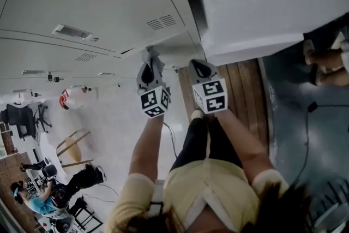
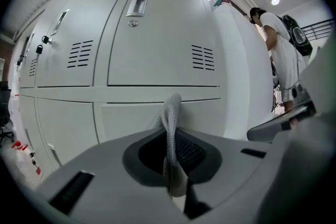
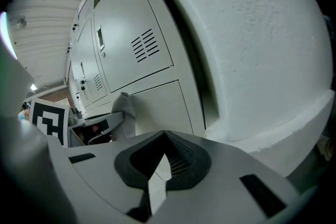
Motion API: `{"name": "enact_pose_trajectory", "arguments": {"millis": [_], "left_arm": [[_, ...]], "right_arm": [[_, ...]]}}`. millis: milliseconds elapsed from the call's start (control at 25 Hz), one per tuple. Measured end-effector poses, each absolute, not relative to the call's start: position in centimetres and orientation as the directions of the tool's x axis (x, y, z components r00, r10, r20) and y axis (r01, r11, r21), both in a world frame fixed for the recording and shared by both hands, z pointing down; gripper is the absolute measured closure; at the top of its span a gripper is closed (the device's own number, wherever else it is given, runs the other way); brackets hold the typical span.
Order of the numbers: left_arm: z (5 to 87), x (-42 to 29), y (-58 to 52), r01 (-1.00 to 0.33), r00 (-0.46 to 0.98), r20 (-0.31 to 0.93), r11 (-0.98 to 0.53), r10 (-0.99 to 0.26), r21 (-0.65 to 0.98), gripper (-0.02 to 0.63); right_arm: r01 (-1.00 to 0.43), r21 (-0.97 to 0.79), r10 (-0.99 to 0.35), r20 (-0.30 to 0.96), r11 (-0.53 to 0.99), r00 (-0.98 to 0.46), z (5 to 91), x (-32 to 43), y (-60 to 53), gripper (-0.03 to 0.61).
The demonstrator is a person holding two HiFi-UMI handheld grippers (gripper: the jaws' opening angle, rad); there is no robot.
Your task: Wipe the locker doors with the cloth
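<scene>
Left fingers: my left gripper has its fingers clamped on the cloth, pinching it flat between the pads
Cloth: a grey mesh strip; its long axis runs along my fingers' own line, from deep in the grip out past the tips
Cloth heading: the free end points at the lockers, in line with the seam between an upper and a lower door; I cannot tell if it touches the metal
Right fingers: my right gripper has its fingers pressed together with nothing between them
Right gripper place: just beside the left one, apart from it, aimed at the locker bank's right-hand end
Edges: a dark gap closes the bank on the right, and a white pillar juts out just past it
Vents: slots sit above the cloth in the upper door
Open room: flat doors run on to the left; rightward the pillar is near
Behind me: wood floor under my feet
</scene>
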State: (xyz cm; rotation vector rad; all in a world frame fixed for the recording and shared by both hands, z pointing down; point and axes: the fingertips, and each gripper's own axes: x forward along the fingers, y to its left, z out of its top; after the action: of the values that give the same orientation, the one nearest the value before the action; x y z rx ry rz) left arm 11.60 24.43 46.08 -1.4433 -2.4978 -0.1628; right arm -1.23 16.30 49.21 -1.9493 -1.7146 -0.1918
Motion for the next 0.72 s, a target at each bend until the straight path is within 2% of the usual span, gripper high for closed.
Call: {"name": "enact_pose_trajectory", "arguments": {"millis": [480,720], "left_arm": [[45.8,4.4,23.8,0.745,-0.630,0.263,0.664,0.730,-0.059,0.597],[46.1,1.4,22.8,0.641,-0.728,0.270,0.765,0.631,-0.059,0.597]], "right_arm": [[0.951,-0.308,0.879,0.450,-0.015,0.160,49.2,-3.1,16.0,0.575],[0.953,-0.303,0.875,0.460,-0.003,0.149,49.8,-3.9,15.6,0.575]]}}
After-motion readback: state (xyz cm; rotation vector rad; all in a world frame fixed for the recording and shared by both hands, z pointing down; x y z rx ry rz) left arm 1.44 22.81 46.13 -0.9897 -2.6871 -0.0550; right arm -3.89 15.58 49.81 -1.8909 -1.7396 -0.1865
